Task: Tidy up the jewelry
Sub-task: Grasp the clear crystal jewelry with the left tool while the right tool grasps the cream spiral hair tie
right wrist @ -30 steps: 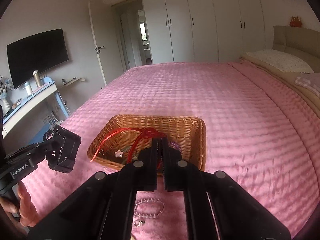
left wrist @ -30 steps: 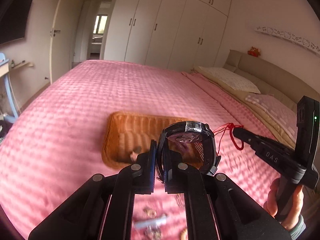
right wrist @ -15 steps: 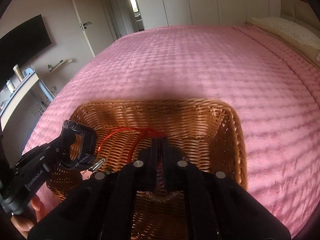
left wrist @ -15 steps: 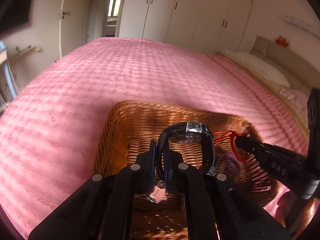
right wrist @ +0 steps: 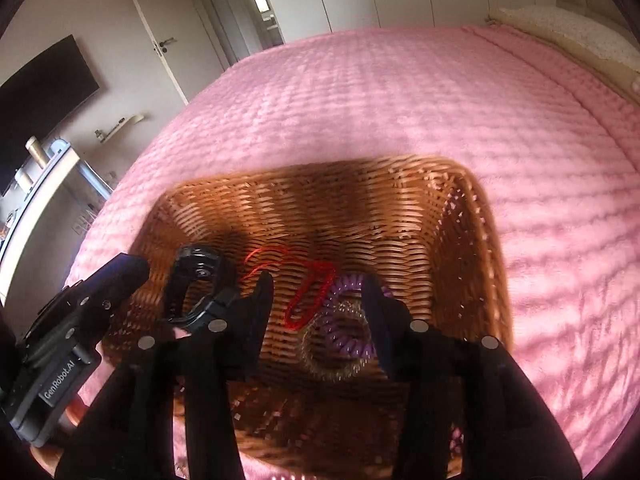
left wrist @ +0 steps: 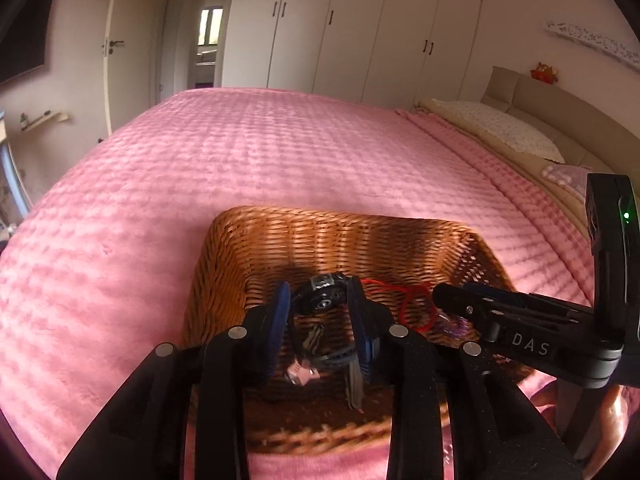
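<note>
A woven wicker basket [left wrist: 340, 222] [right wrist: 320, 184] sits on the pink bedspread. My left gripper [left wrist: 320, 320] reaches into it, its jaws opening. The black watch [left wrist: 322, 300] [right wrist: 196, 276] lies loose between the blue pads [left wrist: 280, 320], no longer pinched. My right gripper [right wrist: 318, 308], its jaws also opening, hangs over the basket floor. The red cord [right wrist: 310, 296] [left wrist: 412, 304] lies slack between and ahead of its fingers. A purple coil band [right wrist: 348, 320] and a gold ring-shaped bracelet [right wrist: 332, 364] rest beneath it. Each gripper shows in the other's view: right [left wrist: 444, 300], left [right wrist: 124, 272].
A small pink charm [left wrist: 300, 374] lies on the basket floor. The pink bedspread [left wrist: 240, 152] spreads all around the basket. Pillows [left wrist: 508, 128] and the headboard are at the right. White wardrobes, a door and a wall television [right wrist: 44, 84] stand beyond. A hand [left wrist: 600, 420] holds the right gripper.
Both grippers came down into the basket and opened. The left let go of the watch strap and the right released the red cord, which now lies on the basket floor.
</note>
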Available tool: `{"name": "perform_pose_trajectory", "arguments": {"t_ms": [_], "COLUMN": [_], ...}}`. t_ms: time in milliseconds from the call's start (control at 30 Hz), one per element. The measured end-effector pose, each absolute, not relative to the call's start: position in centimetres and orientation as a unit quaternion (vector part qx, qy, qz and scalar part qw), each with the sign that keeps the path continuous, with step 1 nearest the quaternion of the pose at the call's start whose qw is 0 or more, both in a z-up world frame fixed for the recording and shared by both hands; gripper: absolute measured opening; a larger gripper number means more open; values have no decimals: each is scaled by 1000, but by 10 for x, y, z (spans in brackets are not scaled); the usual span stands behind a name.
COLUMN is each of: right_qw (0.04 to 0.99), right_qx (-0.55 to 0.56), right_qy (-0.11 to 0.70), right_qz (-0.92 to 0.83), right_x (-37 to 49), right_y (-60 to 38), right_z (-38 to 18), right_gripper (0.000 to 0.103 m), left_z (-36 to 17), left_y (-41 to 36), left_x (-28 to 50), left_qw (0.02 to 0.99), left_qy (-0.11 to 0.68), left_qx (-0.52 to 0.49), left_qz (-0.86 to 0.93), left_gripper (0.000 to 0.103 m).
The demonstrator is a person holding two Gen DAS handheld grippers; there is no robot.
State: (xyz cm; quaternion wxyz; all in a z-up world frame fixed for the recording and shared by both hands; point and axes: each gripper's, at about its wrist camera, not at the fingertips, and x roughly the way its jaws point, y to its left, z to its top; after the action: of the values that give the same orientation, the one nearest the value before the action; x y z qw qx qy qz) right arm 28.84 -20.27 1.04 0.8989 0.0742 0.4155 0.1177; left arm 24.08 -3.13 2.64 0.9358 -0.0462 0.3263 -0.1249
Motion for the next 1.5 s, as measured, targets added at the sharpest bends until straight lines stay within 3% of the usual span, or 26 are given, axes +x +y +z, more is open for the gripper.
{"name": "perform_pose_trajectory", "arguments": {"t_ms": [433, 633, 1000, 1100, 1500], "right_qw": [925, 930, 903, 893, 889], "right_qx": [31, 15, 21, 15, -18], "right_qy": [345, 336, 401, 420, 430], "right_qz": [154, 152, 152, 161, 154], "right_x": [136, 83, 64, 63, 58], "right_y": [-200, -200, -198, -194, -186], "right_z": [66, 44, -28, -39, -55], "right_gripper": [42, 42, 42, 31, 31], "left_z": [65, 40, -24, -37, -52], "left_y": [16, 28, 13, 3, -24], "left_x": [107, 63, 49, 47, 61], "left_qw": [933, 927, 895, 891, 889], "left_qy": [303, 314, 380, 389, 403], "left_qx": [-90, -98, -64, -37, 13], "left_qz": [-170, -179, -224, -233, -217], "left_gripper": [29, 29, 29, 29, 29]}}
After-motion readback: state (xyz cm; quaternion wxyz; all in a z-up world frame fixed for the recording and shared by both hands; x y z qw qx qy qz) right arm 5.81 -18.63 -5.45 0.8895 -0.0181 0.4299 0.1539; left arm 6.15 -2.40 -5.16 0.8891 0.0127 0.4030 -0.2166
